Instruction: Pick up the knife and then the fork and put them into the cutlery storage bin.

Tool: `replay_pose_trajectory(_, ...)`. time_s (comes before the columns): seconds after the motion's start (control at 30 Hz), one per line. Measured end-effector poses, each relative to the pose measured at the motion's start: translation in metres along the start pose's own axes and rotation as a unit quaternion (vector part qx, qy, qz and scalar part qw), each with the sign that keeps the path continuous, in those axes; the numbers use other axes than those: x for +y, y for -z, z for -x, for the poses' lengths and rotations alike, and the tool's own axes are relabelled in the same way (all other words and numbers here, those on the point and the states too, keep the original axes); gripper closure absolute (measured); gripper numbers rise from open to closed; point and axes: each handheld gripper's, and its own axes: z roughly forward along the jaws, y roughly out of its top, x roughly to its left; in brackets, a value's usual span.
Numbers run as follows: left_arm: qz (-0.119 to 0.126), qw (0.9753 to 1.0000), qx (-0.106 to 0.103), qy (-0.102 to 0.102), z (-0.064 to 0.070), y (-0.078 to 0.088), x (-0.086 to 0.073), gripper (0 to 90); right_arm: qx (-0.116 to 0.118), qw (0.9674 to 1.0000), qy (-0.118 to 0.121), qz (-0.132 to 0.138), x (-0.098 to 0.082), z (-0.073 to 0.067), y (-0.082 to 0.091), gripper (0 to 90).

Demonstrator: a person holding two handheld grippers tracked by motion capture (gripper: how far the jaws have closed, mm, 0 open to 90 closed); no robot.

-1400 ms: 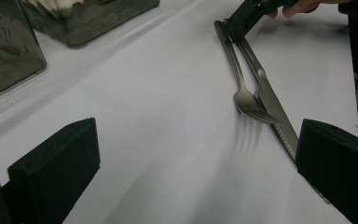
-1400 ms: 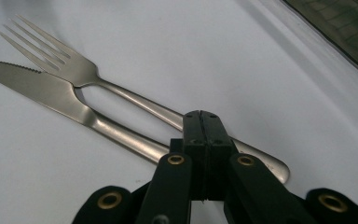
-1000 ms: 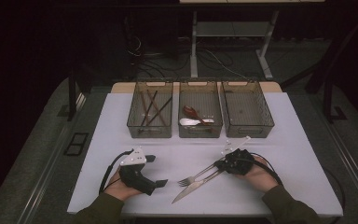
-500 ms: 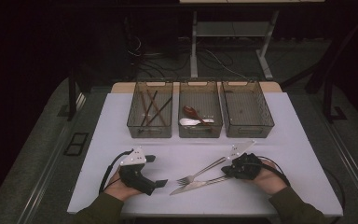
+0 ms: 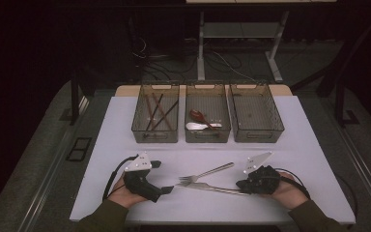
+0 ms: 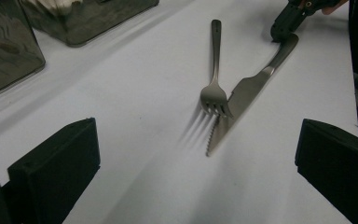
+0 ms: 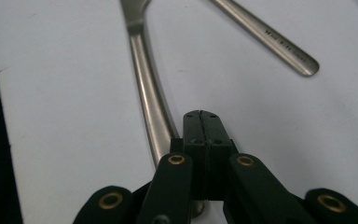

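White table, slim steel knife, serrated blade, beside fork

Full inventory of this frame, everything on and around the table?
table: 1, white top, centre of the high view
bins: 3, dark see-through, in a row at the far side
sticks: several, brown, in the left bin
spoons: 2, one reddish-brown, one white, in the middle bin
right bin: no cutlery that I can make out
fork: 1, silver, on the table between the grippers
knife: 1, silver, beside the fork, handle end at the right gripper's tip
desk frame: 1, grey, on the floor behind the table
left gripper: 1, black, near left, fingers apart and holding nothing
right gripper: 1, black, near right, fingers closed together beside the knife handle
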Motion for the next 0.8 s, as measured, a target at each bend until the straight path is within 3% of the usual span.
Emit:
replay_pose_trajectory(0.3,-0.001,1.0000,0.000,0.000,0.000,0.000,0.000,0.0,0.010,0.9997,0.019,-0.014,-0.005,-0.008,0.004,90.0)
replay_pose_trajectory(0.47,0.000,1.0000,0.000,0.000,0.000,0.000,0.000,0.0,0.011,0.9998,0.006,-0.012,0.000,-0.007,0.006,87.6)
replay_pose_trajectory(0.5,-0.001,1.0000,0.000,-0.001,0.000,0.000,0.000,0.0,0.024,0.9996,0.002,-0.010,0.002,-0.007,0.008,82.7)
replay_pose_trajectory(0.63,-0.001,1.0000,0.000,-0.001,0.000,0.000,0.000,0.0,0.024,0.9994,-0.006,-0.025,0.016,-0.009,0.009,71.0)
replay_pose_trajectory(0.73,-0.001,1.0000,0.000,-0.001,0.001,0.000,0.000,0.0,0.017,0.9989,-0.006,-0.044,0.030,-0.012,0.006,68.6)
replay_pose_trajectory(0.8,-0.001,1.0000,0.000,-0.001,0.001,-0.001,0.000,0.0,0.005,0.9973,-0.016,-0.072,0.039,-0.012,0.004,68.7)
